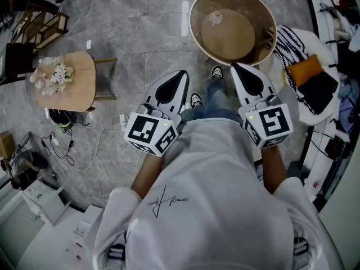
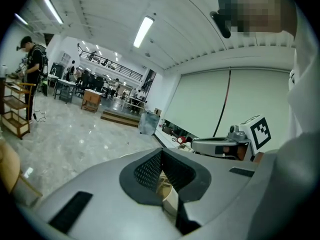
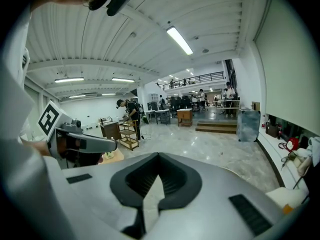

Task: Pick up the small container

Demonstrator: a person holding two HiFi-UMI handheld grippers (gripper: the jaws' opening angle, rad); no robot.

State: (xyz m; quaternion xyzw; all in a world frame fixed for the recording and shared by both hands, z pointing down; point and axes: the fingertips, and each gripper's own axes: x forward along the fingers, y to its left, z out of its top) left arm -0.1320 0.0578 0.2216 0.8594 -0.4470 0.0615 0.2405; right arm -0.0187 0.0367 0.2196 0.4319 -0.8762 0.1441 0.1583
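1. Grey-white left gripper (image 1: 183,75) and right gripper (image 1: 235,66) are held at the waist, pointing up-frame at the beige round container (image 1: 194,27), top centre; the hands are hidden.
2. Left gripper view: fingers together, with a beige sliver behind them.
3. Right gripper view: fingers together.

Bare grey floor (image 1: 146,32) lies open ahead of the left tongs (image 1: 184,73). Round tub (image 1: 230,38) stands just ahead of the right tongs (image 1: 234,66), mouth open from above. Left side: small tabletop (image 1: 79,89) and loose cables (image 1: 104,136). Right side: cloth-piled chair (image 1: 315,114) blocks passage.
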